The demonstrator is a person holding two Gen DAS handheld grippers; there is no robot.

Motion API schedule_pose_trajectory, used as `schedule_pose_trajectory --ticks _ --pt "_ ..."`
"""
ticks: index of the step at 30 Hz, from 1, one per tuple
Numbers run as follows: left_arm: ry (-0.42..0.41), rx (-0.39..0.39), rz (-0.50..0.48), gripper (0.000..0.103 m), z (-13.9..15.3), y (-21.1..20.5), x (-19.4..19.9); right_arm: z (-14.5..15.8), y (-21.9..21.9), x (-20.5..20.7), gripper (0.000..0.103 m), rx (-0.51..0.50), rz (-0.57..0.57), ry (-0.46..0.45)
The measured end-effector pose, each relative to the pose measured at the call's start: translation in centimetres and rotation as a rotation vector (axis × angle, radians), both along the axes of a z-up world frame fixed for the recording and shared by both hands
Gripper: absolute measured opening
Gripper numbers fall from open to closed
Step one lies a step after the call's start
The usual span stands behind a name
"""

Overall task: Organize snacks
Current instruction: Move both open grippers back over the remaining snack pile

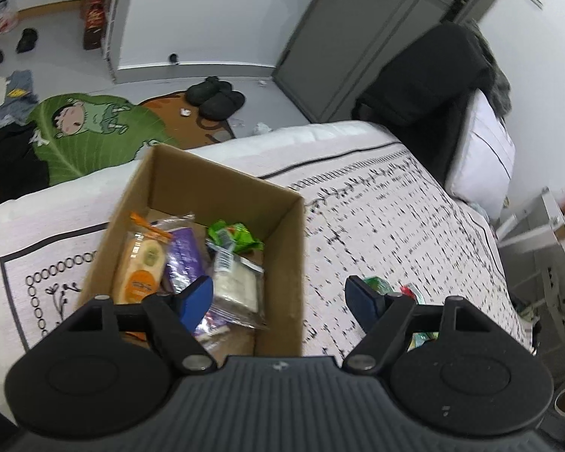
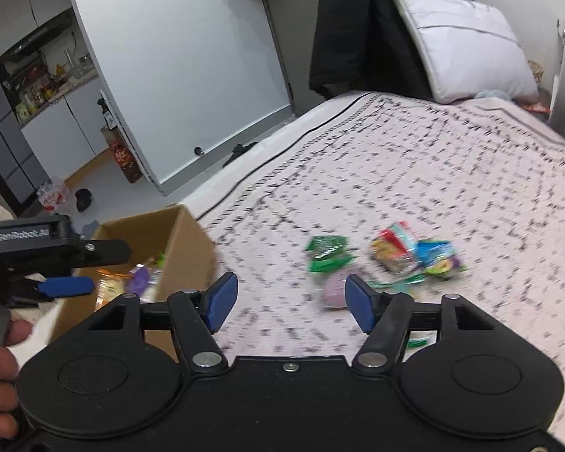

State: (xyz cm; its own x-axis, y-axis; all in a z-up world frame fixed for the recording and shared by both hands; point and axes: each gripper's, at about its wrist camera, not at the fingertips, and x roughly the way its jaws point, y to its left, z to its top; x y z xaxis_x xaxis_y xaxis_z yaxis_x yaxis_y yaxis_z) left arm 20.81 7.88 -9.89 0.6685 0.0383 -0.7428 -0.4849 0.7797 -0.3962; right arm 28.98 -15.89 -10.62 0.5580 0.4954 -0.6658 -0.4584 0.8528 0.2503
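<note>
We work over a bed (image 2: 414,173) spread with a pale patterned coverlet, and on it near its edge stands an open cardboard box (image 1: 282,260), already holding several packets: an orange-labelled cracker pack (image 1: 141,263), a purple wrapper (image 1: 182,260), a clear pack of pale biscuits (image 1: 237,286) and a crumpled green wrapper (image 1: 233,237). Well apart from the box, further along the coverlet, lies the loose cluster still to be sorted: a green packet (image 2: 327,254), a red-and-white packet (image 2: 393,248), a blue-and-green packet (image 2: 439,260) and a pale purple piece (image 2: 335,290) that sits nearest our right gripper (image 2: 286,301). That gripper has its jaws released and empty, standing apart above the coverlet, just short of the pile. Our left gripper (image 1: 278,297) also has its jaws released with nothing between them; one finger hangs over the box interior, the other outside its near wall. We judge the step in hand to be reaching for the next loose snack. To do it well, we should bring the right jaws down astride one packet only, probably the purple piece, pinch the wrapper's body rather than a slippery corner, and keep the left gripper clear of the box mouth for the drop.
</note>
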Motion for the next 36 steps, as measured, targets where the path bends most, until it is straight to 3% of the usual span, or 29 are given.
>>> schedule_pose_trajectory --ticks 10,18,19,22,28,30,36 --pt "-0.010 0.063 -0.133 0.076 0.1 -5.1 1.4 -1.3 -4.9 1.9 0.066 0.066 -0.077 0.018" --pt "-0.036 0.103 -0.187 0.078 0.5 -8.5 2.2 -1.9 -6.4 2.6 0.079 0.093 -0.081 0.012" --pt "-0.037 0.109 -0.192 0.085 0.5 -8.9 2.4 -2.0 -6.5 2.6 0.080 0.093 -0.086 0.013" --pt "-0.042 0.135 -0.183 0.091 0.5 -10.1 2.6 -2.4 -7.3 3.0 0.085 0.110 -0.110 0.027" --pt "-0.013 0.139 -0.150 0.091 -0.2 -11.1 3.3 -2.8 -8.6 3.5 0.090 0.137 -0.146 0.053" --pt "-0.012 0.135 -0.145 0.091 -0.2 -11.3 3.4 -2.9 -8.9 3.6 0.097 0.147 -0.153 0.060" --pt "0.005 0.121 -0.155 0.091 -0.5 -12.5 4.5 -3.3 -9.9 4.0 0.098 0.186 -0.181 0.086"
